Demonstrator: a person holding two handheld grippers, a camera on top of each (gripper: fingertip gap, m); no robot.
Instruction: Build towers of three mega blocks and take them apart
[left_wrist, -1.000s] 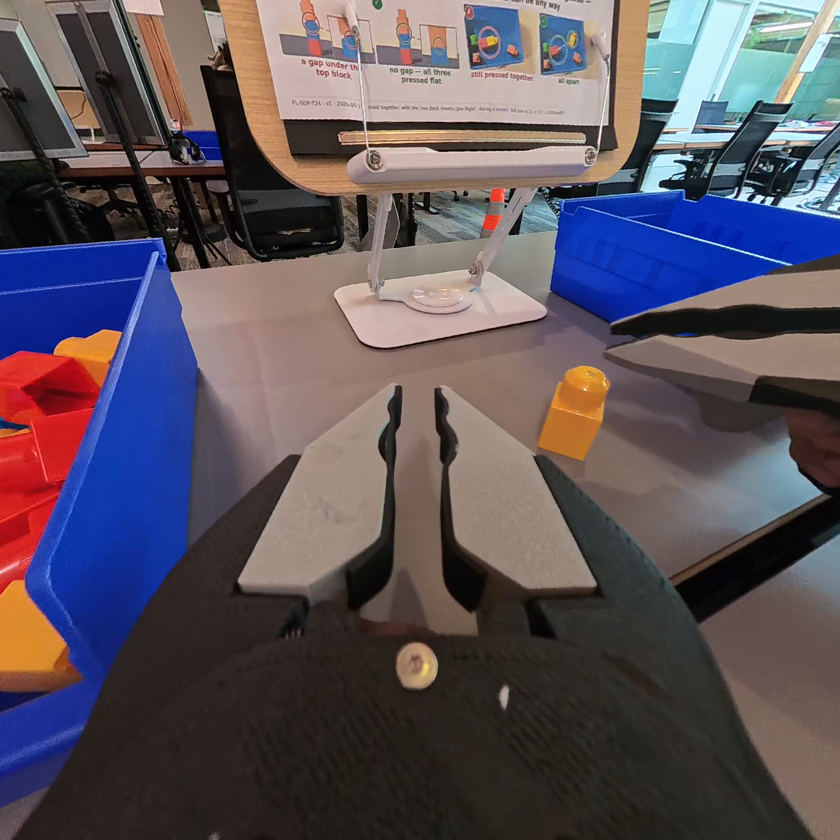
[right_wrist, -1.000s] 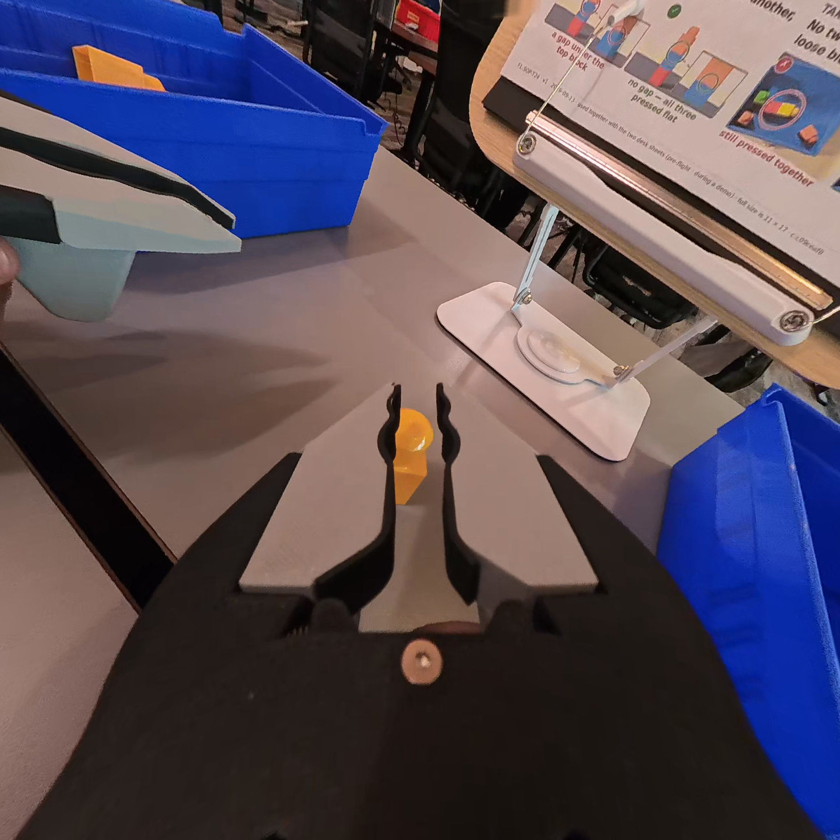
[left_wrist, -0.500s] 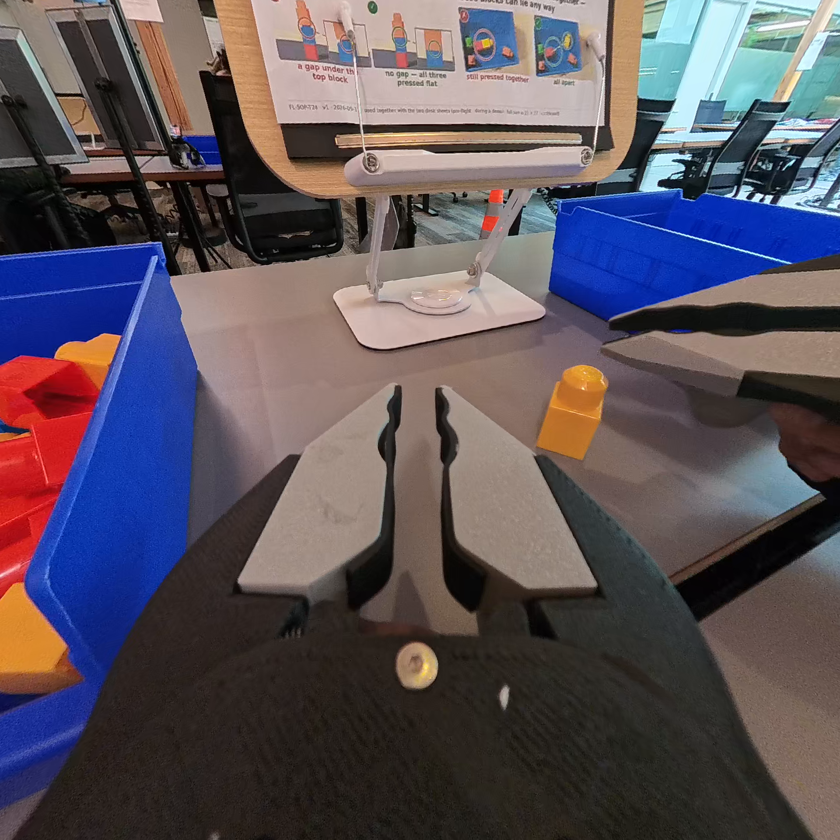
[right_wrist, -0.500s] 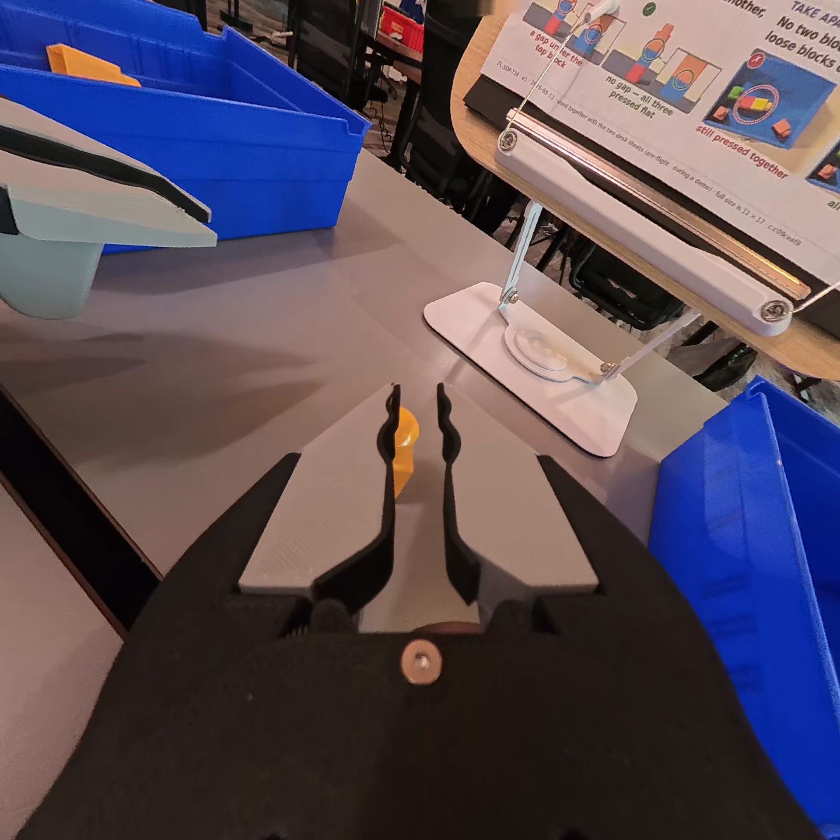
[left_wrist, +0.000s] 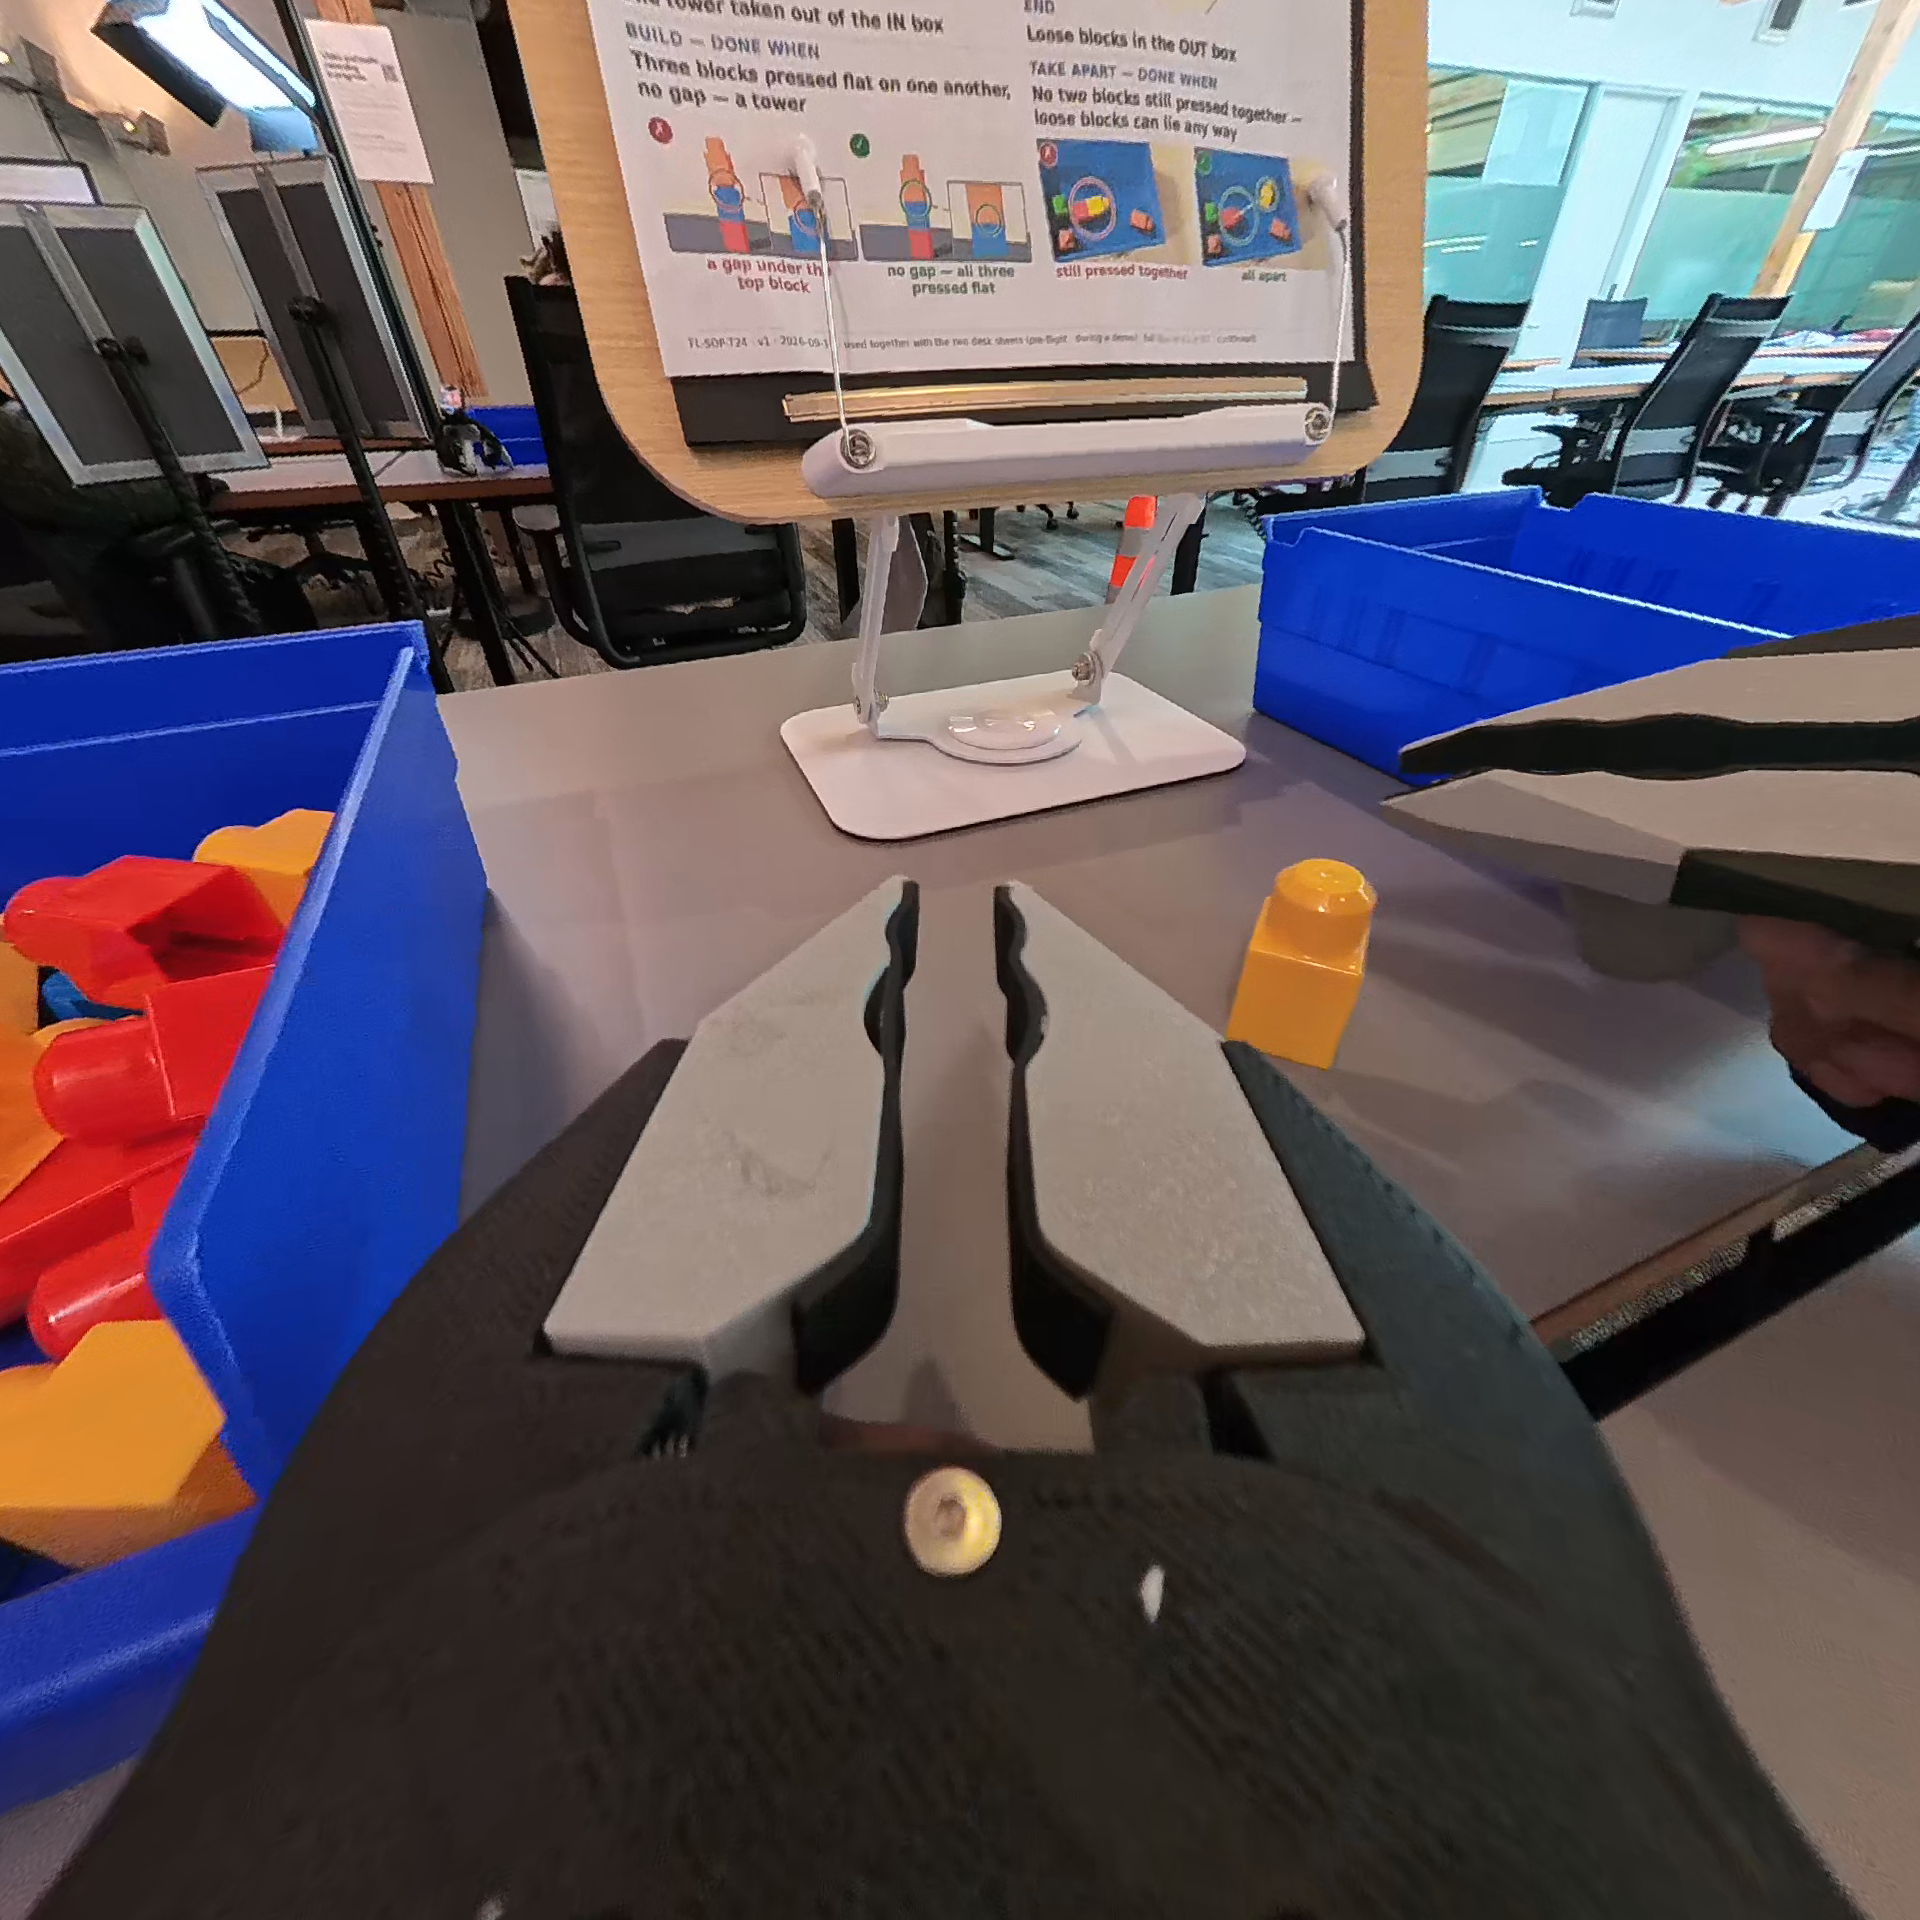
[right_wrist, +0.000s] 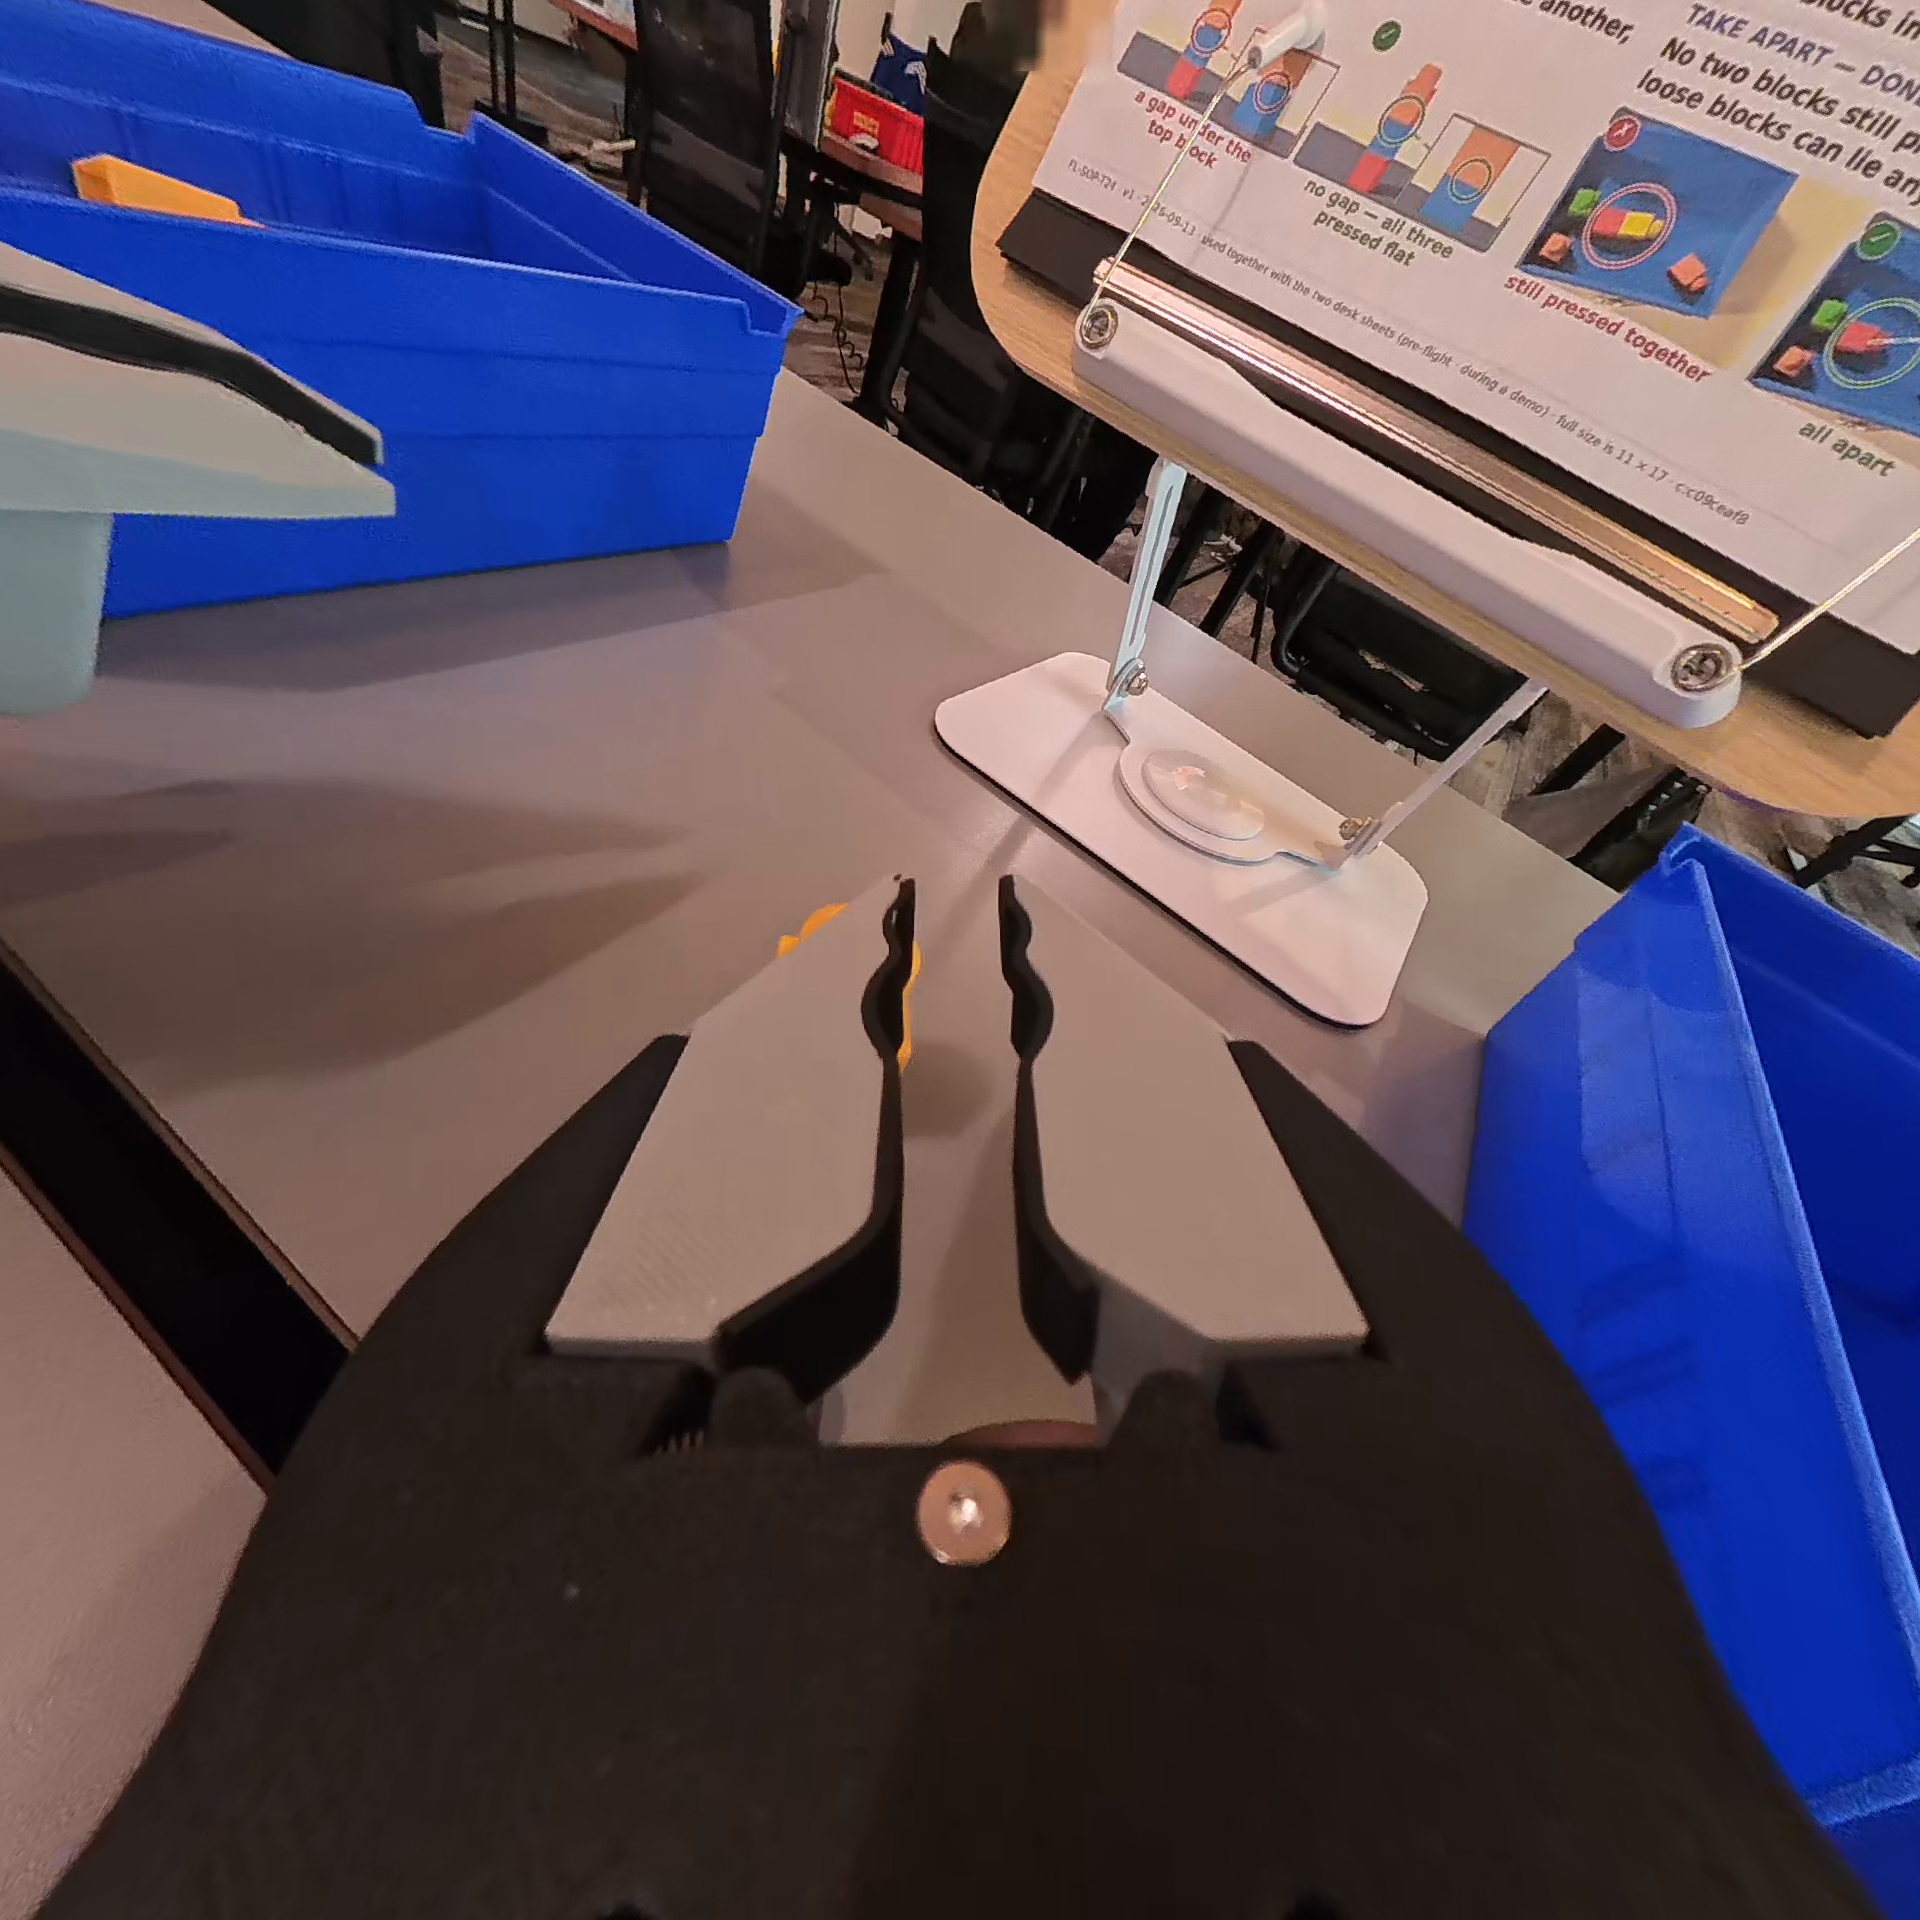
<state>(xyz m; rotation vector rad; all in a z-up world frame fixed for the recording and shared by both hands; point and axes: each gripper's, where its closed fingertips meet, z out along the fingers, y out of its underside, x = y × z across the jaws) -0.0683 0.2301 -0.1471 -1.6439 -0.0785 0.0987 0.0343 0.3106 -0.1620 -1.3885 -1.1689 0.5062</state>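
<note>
A single yellow mega block (left_wrist: 1299, 956) stands upright on the grey table (left_wrist: 665, 831), stud up. My left gripper (left_wrist: 956, 894) hovers over the table, to the left of and nearer than the block, jaws almost together and empty. My right gripper (right_wrist: 954, 888) is also shut to a narrow slit and empty. The block (right_wrist: 821, 925) sits just past its tips, mostly hidden behind its left finger. The right gripper also shows at the right edge of the left wrist view (left_wrist: 1397, 790). The left gripper shows at the left edge of the right wrist view (right_wrist: 384, 468).
A blue bin (left_wrist: 312, 1039) on the left holds several red and orange blocks (left_wrist: 135, 914). Another blue bin (left_wrist: 1507, 623) stands at the right back. A white stand (left_wrist: 1008, 758) with an instruction board is at the table's middle back. The table's front edge (right_wrist: 156, 1247) is close. Spacing between my two grippers at the tips: around 15 cm.
The right gripper has swung to the right, so the yellow block has slid from between its tips to behind its left finger. The left gripper has tilted up slightly. Both jaws are unchanged.
</note>
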